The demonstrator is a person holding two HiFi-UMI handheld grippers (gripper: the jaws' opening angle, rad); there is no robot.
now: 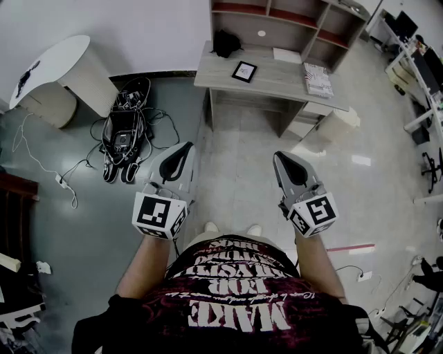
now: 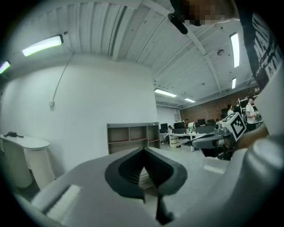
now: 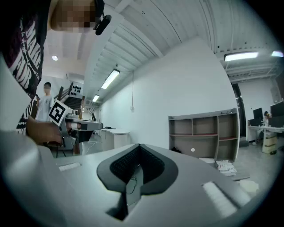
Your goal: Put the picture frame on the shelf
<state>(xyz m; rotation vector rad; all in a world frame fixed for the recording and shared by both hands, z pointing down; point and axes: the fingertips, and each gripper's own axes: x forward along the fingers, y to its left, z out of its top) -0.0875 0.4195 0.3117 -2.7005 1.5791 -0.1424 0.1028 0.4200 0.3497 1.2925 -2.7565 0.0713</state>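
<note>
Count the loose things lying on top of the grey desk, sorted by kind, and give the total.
picture frame: 1
black bundle: 1
white sheet of paper: 1
stack of printed papers: 1
Total: 4

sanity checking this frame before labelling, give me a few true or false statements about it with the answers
1. The picture frame lies flat on the desk. True.
2. The left gripper is shut on the frame. False: its jaws are together with nothing between them.
3. The right gripper is empty, with its jaws together. True.
4. The frame stands in the shelf. False: it is on the desktop in front of the shelf.
</note>
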